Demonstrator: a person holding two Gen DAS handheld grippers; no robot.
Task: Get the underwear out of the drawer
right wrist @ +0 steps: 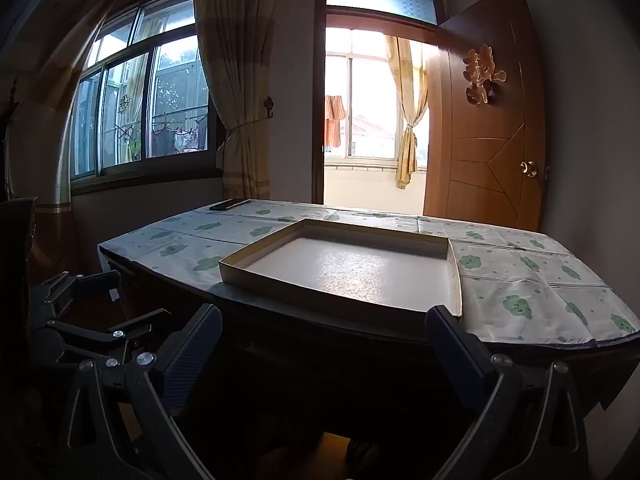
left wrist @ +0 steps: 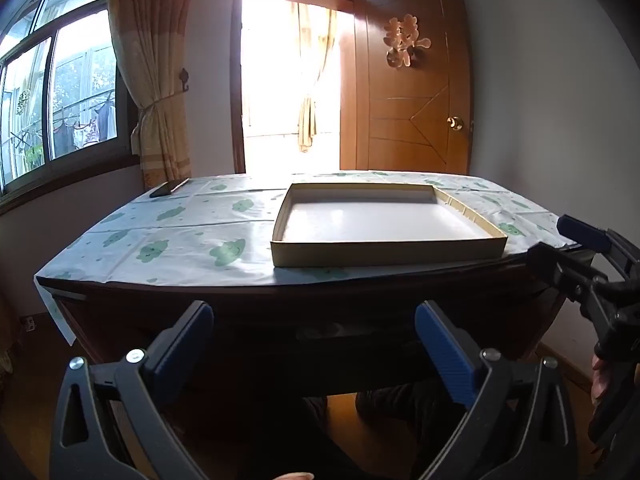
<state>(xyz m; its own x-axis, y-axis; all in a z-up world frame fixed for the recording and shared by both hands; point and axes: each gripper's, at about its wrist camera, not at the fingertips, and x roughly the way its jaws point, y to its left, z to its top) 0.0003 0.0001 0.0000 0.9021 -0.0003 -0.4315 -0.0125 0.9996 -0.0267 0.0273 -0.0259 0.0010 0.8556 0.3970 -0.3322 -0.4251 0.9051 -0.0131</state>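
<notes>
No underwear shows in either view. The dark wooden table front (left wrist: 280, 312) lies in shadow below the tabletop, and I cannot make out a drawer in it. My left gripper (left wrist: 316, 340) hangs open in front of that face, with nothing between its blue-padded fingers (left wrist: 440, 348). My right gripper (right wrist: 326, 344) is also open and empty before the table's near edge. Each gripper shows in the other's view: the right gripper (left wrist: 556, 240) at the table's right corner, the left gripper (right wrist: 136, 300) low at the left.
A shallow cardboard tray (left wrist: 384, 254) with a white floor sits on the cloud-print tablecloth (left wrist: 180, 240). A dark phone (left wrist: 168, 188) lies at the far left corner. Behind are a window, curtains and an open wooden door (left wrist: 408, 112). A person's hand (left wrist: 600, 380) holds the right gripper.
</notes>
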